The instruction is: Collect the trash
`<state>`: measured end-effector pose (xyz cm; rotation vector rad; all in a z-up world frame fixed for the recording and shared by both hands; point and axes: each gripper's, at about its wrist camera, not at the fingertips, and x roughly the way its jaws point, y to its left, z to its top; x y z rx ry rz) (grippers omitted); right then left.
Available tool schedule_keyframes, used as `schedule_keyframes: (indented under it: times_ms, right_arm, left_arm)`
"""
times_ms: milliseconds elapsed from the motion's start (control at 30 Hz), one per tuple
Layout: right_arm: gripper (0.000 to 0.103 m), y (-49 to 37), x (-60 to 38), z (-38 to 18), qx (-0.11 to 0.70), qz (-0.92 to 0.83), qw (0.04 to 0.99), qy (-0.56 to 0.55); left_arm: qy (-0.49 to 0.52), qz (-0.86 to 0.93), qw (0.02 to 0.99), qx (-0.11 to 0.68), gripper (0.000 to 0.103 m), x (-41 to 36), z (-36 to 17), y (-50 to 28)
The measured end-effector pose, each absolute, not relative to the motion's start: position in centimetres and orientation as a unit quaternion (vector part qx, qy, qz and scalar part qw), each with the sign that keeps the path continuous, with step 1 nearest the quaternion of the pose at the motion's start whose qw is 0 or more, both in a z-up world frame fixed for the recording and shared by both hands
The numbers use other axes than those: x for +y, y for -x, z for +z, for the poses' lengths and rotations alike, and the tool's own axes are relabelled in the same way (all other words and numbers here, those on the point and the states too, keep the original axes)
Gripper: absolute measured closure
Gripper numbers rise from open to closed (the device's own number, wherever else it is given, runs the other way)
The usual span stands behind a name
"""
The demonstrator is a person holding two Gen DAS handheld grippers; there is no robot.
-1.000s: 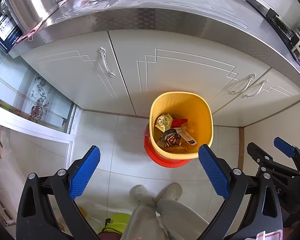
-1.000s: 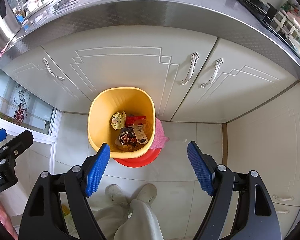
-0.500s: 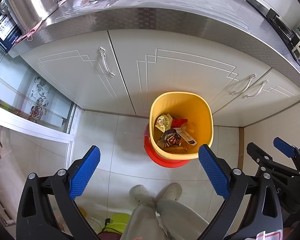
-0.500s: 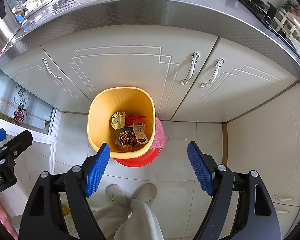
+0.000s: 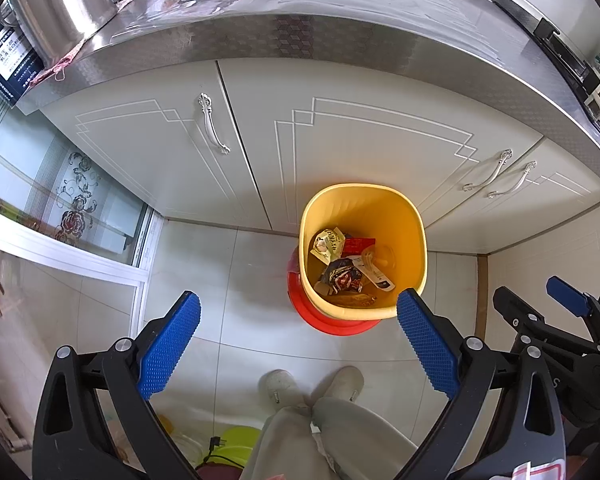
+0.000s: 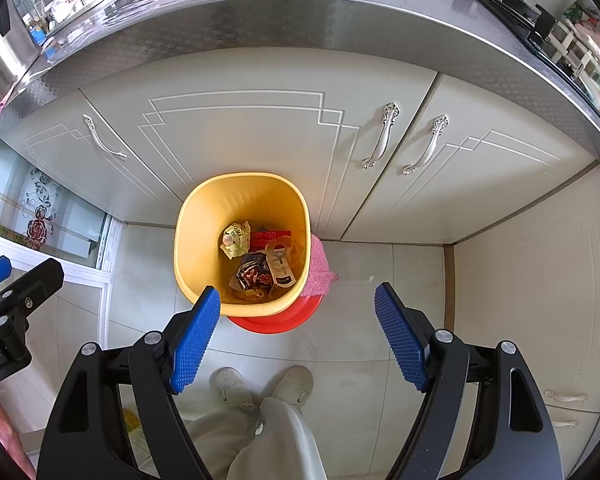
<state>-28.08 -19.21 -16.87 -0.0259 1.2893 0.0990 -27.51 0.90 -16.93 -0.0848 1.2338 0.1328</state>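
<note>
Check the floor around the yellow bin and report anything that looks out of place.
One oddity: a pink cloth is wedged between the yellow bin and the cabinet, draped over the red base beneath the bin. The wrappers all lie inside the bin; no spill shows on the tiles.

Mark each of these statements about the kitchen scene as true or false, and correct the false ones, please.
1. The yellow bin already holds several wrappers. True.
2. The left gripper is shut on a wrapper. False: it is open and holds nothing.
3. The bin stands on the floor in front of the white cabinet doors. True.
4. The right gripper is open and empty. True.
5. A blue cloth hangs beside the bin. False: the cloth at the bin's side is pink.
6. The bin has a lid on it. False: its top is open.
</note>
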Motion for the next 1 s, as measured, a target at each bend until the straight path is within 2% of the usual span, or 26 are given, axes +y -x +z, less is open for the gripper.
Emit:
schedule_keyframes:
  times_ms: [133,333,500,600,667,733,800,833,1000]
  right_arm:
    - [0.023,28.05,-19.18,-16.99,0.601,0.047,0.798,0.013]
    - [0.023,28.02,-19.11,-17.00,0.602,0.047,0.797,0.013]
    - [0.023,27.94,-19.11,-17.07,0.603,0.046,0.796,0.014]
    - [0.023,27.89,-19.12,-17.10,0.604,0.046,0.796,0.015]
    - [0.023,27.85,-19.14,-17.11,0.604,0.046,0.796,0.014]
    - [0.023,27.82,-19.16,-17.16,0.605,0.046,0.795,0.012]
    - [0.023,27.81,-19.16,-17.17,0.605,0.046,0.795,0.012]
    - [0.023,27.79,-19.17,-17.21,0.605,0.046,0.795,0.012]
    - [0.023,27.77,-19.24,-17.32,0.606,0.045,0.794,0.011]
  left_arm:
    - [0.041,0.062,0.813,0.578,0.005,0.95,-16.91,27.49]
    - [0.047,0.062,0.808,0.584,0.014,1.36,-17.31,27.40]
    - [0.037,0.068,0.811,0.580,0.027,1.49,-17.24,27.33]
    - [0.031,0.067,0.813,0.578,0.028,1.38,-17.12,27.30]
    - [0.029,0.066,0.814,0.577,0.028,1.34,-17.06,27.23]
    - [0.028,0.065,0.813,0.578,0.024,1.26,-17.06,27.19]
    - [0.026,0.066,0.813,0.577,0.009,1.19,-17.06,27.20]
    - [0.026,0.069,0.815,0.575,0.007,1.23,-16.97,27.25]
    - [0.034,0.064,0.813,0.578,0.005,1.38,-16.91,27.21]
